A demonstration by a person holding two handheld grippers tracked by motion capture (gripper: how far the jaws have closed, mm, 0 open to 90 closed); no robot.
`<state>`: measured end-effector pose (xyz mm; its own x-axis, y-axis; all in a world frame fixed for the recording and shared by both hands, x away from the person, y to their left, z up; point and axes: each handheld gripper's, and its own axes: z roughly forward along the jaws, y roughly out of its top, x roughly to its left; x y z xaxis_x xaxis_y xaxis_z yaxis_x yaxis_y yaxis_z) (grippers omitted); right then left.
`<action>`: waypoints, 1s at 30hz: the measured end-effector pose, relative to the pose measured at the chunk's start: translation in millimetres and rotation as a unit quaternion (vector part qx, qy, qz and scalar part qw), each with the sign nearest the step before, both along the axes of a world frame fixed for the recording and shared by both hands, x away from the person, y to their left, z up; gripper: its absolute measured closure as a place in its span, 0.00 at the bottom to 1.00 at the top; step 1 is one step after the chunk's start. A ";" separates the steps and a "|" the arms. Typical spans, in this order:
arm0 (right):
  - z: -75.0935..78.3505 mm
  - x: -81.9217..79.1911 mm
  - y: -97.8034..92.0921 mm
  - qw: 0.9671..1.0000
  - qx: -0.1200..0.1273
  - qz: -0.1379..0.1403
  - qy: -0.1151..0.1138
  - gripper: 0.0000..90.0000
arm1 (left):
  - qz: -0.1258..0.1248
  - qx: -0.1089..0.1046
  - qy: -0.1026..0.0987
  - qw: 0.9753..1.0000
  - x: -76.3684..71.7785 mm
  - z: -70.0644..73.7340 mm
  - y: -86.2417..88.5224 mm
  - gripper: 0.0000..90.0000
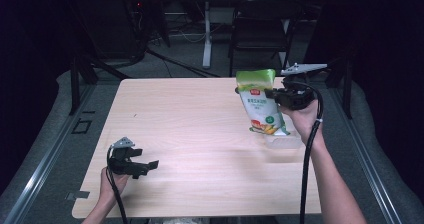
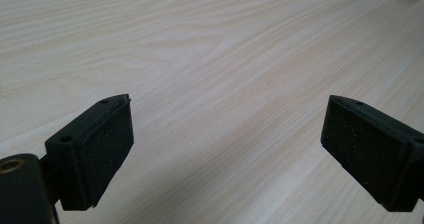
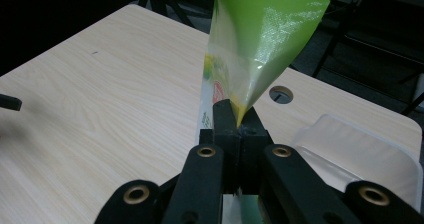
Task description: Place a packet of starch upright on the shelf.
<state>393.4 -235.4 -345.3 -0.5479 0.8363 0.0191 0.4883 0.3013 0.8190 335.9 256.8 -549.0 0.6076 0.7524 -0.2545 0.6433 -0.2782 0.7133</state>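
Observation:
A green and white snack bag (image 1: 260,101) hangs upright over the right side of the wooden table (image 1: 190,119), its bottom just above a clear plastic tray (image 1: 284,142). My right gripper (image 1: 270,93) is shut on the bag's right edge. In the right gripper view the two jaws meet on the bag's (image 3: 260,39) green seam, at my right gripper (image 3: 235,118). My left gripper (image 1: 145,158) rests low near the table's front left, open. Between its pads (image 2: 102,151) there is bare wood, with my left gripper (image 2: 227,144) holding nothing.
The clear tray (image 3: 360,154) lies by the table's right edge, near a round cable hole (image 3: 281,94). A black chair (image 1: 260,26) and a white desk leg (image 1: 206,31) stand beyond the far edge. Metal rails run along the floor on both sides.

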 end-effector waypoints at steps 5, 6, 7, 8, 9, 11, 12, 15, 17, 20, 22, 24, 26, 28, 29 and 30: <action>5.0 6.8 -6.7 1.000 -0.006 -0.014 -0.006 1.00 | 0.000 0.002 0.005 1.000 0.7 -1.3 0.4 0.07; 5.0 6.8 -6.7 1.000 -0.006 -0.014 -0.006 1.00 | 0.000 0.002 0.005 1.000 0.7 -1.3 0.4 0.07; 6.3 8.7 -9.7 1.000 -0.006 -0.020 -0.006 1.00 | 0.001 0.000 0.001 1.000 0.5 -1.1 -0.3 0.07; 6.3 8.7 -9.7 1.000 -0.006 -0.020 -0.006 1.00 | 0.000 0.001 0.000 1.000 0.2 -0.5 -0.5 0.07; 6.9 10.1 -12.5 1.000 -0.004 -0.025 -0.008 1.00 | 0.000 0.001 -0.002 1.000 -0.3 0.1 -1.0 0.07; 7.2 10.6 -13.5 1.000 -0.004 -0.026 -0.007 1.00 | 0.001 0.002 -0.003 1.000 -0.5 0.4 -1.2 0.07; 7.9 11.8 -15.9 0.999 -0.010 -0.029 -0.008 1.00 | 0.001 0.001 -0.002 1.000 -0.3 -0.1 -1.1 0.07; 8.4 14.0 -19.3 0.999 -0.012 -0.037 -0.008 1.00 | 0.001 0.002 0.003 1.000 0.8 -1.7 -0.3 0.07; 9.0 15.1 -22.6 0.999 -0.015 -0.040 -0.009 1.00 | 0.001 0.001 0.002 1.000 0.3 -0.8 -0.5 0.07; 9.0 16.3 -26.4 0.999 -0.018 -0.048 -0.011 1.00 | 0.000 0.001 0.000 1.000 -0.1 -0.2 -1.1 0.07; 8.4 17.7 -28.6 0.998 -0.019 -0.052 -0.010 1.00 | 0.001 0.001 0.003 1.000 0.4 -1.1 -0.7 0.07; 8.3 18.4 -30.2 0.998 -0.022 -0.053 -0.009 1.00 | 0.001 0.002 0.003 1.000 0.8 -1.7 -0.4 0.07; 7.6 19.9 -33.9 0.998 -0.021 -0.059 -0.008 1.00 | 0.001 0.001 0.003 1.000 0.8 -1.5 -0.3 0.07; 6.9 20.6 -37.1 0.998 -0.021 -0.065 -0.007 1.00 | 0.000 0.001 0.001 1.000 0.4 -0.8 -0.7 0.07; 6.6 20.9 -38.4 0.998 -0.021 -0.065 -0.007 1.00 | -0.001 0.003 0.002 1.000 0.1 -0.1 -0.8 0.07; 5.9 21.5 -40.1 0.997 -0.020 -0.069 -0.006 1.00 | -0.001 0.002 0.001 1.000 0.1 -0.3 -1.0 0.07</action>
